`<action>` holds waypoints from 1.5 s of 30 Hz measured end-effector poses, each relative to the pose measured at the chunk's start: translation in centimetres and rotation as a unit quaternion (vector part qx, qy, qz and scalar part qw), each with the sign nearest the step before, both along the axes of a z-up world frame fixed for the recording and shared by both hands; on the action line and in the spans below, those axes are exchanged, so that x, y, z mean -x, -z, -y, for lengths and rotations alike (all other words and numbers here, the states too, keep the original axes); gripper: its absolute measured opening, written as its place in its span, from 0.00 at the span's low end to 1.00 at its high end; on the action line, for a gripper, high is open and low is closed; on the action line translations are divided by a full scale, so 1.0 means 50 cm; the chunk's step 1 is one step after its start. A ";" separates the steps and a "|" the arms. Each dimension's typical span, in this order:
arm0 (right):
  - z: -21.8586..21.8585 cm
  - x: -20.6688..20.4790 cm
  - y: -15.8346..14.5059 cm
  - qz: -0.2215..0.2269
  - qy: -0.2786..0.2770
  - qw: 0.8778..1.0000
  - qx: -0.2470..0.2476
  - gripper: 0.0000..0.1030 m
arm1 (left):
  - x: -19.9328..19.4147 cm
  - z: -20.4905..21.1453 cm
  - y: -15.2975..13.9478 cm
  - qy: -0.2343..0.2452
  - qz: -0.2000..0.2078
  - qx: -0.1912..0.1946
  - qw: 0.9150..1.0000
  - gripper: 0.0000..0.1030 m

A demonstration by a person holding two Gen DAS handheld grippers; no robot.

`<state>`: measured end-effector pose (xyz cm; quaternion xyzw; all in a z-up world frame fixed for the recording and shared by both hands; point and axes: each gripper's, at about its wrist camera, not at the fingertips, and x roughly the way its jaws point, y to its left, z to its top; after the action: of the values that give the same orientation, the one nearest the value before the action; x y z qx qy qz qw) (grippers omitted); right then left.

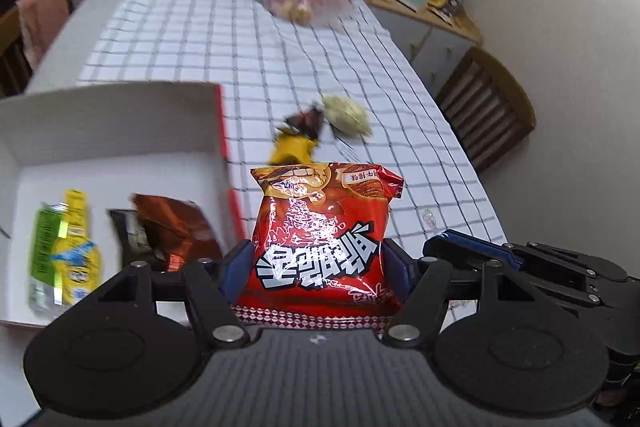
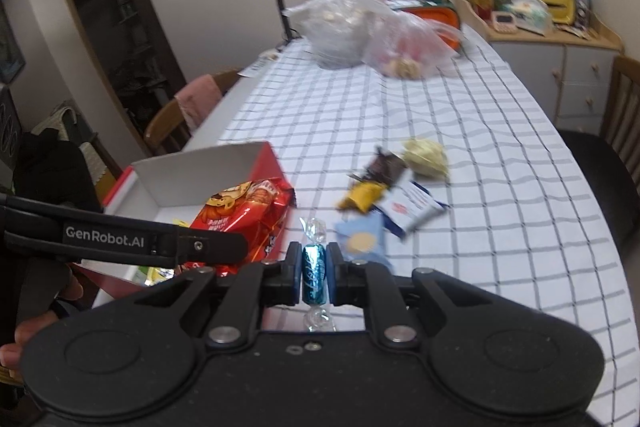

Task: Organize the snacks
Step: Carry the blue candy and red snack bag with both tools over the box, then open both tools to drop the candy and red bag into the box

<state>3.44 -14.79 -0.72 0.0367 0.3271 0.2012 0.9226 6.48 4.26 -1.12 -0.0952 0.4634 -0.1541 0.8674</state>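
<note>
Your left gripper (image 1: 316, 263) clamps a glossy, crinkled red snack bag (image 1: 320, 239) between its blue pads, held just beside the red-edged white cardboard box (image 1: 120, 123). Inside that box lie a yellow-green packet (image 1: 64, 247) and a shiny brown foil pouch (image 1: 176, 231). Your right gripper (image 2: 314, 273) pinches a small blue foil candy (image 2: 314, 275) with clear twisted ends. Ahead on the checked tablecloth (image 2: 480, 227) sit a pale blue cookie packet (image 2: 362, 239), a yellow wrapper (image 2: 362, 197) and a lumpy cream-coloured packet (image 2: 426, 159).

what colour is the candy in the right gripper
Shiny blue candy with clear twisted ends, shown best in the right wrist view.
</note>
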 end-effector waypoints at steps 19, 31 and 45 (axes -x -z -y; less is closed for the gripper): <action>-0.272 -0.064 0.010 0.006 -0.082 0.996 0.024 0.10 | -0.015 -0.263 -0.015 -0.103 0.026 -0.048 0.993 0.66; -0.391 -0.126 0.100 -0.046 -0.118 0.990 0.062 0.10 | -0.064 -0.360 0.053 -0.126 0.000 -0.113 0.986 0.66; -0.462 -0.133 0.177 -0.089 -0.155 0.975 0.132 0.10 | -0.106 -0.348 0.130 -0.082 -0.033 -0.169 0.982 0.66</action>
<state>10.07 8.32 -9.59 -0.1187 0.4331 0.2928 0.8441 11.77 21.64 -7.64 0.0099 0.5017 0.0014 0.8650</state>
